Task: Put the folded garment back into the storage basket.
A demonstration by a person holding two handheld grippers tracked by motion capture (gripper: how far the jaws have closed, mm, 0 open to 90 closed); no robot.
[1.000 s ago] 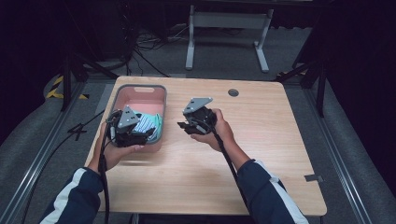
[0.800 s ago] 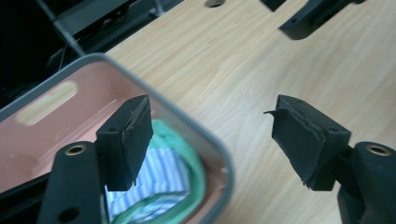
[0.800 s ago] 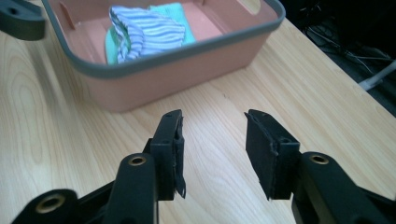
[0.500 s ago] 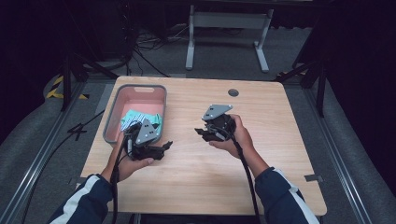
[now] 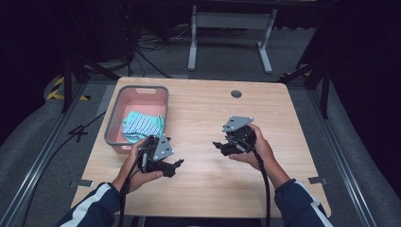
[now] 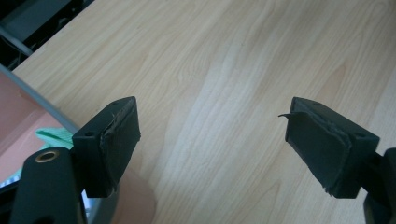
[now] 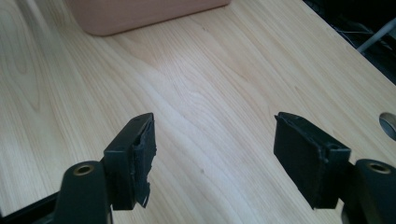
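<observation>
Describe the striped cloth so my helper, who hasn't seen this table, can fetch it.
On the wooden table, look to the far left corner for the pink basin with a grey rim. The cloth lies crumpled inside it at the near end, the one soft thing there, teal with white stripes.

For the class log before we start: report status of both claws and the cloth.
Left claw open, empty, jaws just opening. Right claw the same. Striped cloth lies in pink bin, untouched. Nothing in the way on table.
</observation>
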